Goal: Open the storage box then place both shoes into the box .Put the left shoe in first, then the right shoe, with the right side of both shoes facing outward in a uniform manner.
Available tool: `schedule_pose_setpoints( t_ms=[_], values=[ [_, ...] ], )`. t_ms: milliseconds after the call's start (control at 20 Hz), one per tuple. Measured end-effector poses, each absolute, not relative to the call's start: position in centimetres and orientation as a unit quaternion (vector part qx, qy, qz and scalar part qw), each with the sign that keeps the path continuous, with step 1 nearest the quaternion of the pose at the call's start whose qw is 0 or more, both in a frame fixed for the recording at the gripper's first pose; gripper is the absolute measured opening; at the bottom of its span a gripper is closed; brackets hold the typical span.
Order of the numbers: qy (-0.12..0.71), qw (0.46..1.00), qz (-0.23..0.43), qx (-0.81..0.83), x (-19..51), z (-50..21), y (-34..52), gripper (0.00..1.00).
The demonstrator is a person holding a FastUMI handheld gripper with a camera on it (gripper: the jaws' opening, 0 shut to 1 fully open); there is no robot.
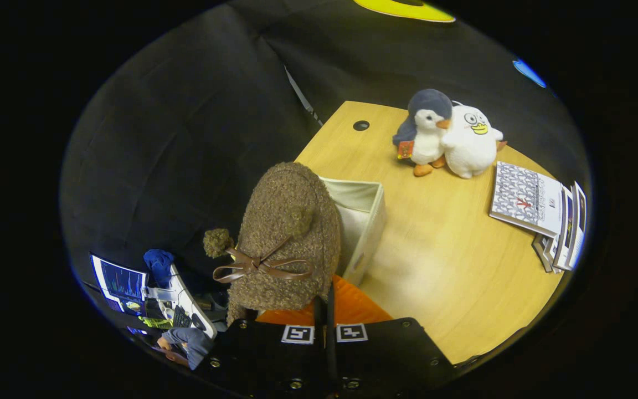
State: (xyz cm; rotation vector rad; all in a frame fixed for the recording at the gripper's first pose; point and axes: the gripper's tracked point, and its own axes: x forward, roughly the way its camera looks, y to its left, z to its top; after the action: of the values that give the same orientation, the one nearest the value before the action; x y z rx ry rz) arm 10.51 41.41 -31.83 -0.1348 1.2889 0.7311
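Claw [324,310] is clamped on the brown fuzzy shoe [288,238], fingers pinched nearly together at its near edge. Shoe hangs in the air just ahead of the fingers, bow [258,265] and pompoms facing the camera. Can't tell which end is the toe from here, nor whether it's the left or right shoe.

Storage box [366,221] is right behind the shoe, partly hidden by it, sitting at the left edge of the table [452,255]. Top is open, pale lining visible, and the part of the inside on show looks empty, so I'd judge this is the first shoe going in. Something orange [352,305] lies between the box and the claw; could be the lid, not sure.

Other shoe isn't anywhere I can point to.

To do the step well:
- carry the shoe forward and right until it's centred over the opening, not over the near wall
- sort the orientation before lowering; right side has to face outward, and fixing it inside the box will be awkward
- set it toward one side to leave room for the second shoe
- lower until it's resting, then release; the upper is soft and will flop if dropped

Far right: two plush toys [446,136] and a stack of booklets [540,213], well clear of the path.
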Motion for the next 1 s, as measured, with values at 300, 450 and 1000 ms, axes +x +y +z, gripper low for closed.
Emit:
schedule_pose_setpoints(
  t_ms=[300, 450, 1000],
  values=[
    [0.584, 0.734, 0.324, -0.125, 13.0, -37.3, 45.9, 0.01],
    [0.591, 0.729, 0.314, -0.144, 13.2, -40.5, 47.3, 0.01],
    [0.616, 0.717, 0.298, -0.132, 11.3, -47.0, 48.8, 0.17]
  ],
)
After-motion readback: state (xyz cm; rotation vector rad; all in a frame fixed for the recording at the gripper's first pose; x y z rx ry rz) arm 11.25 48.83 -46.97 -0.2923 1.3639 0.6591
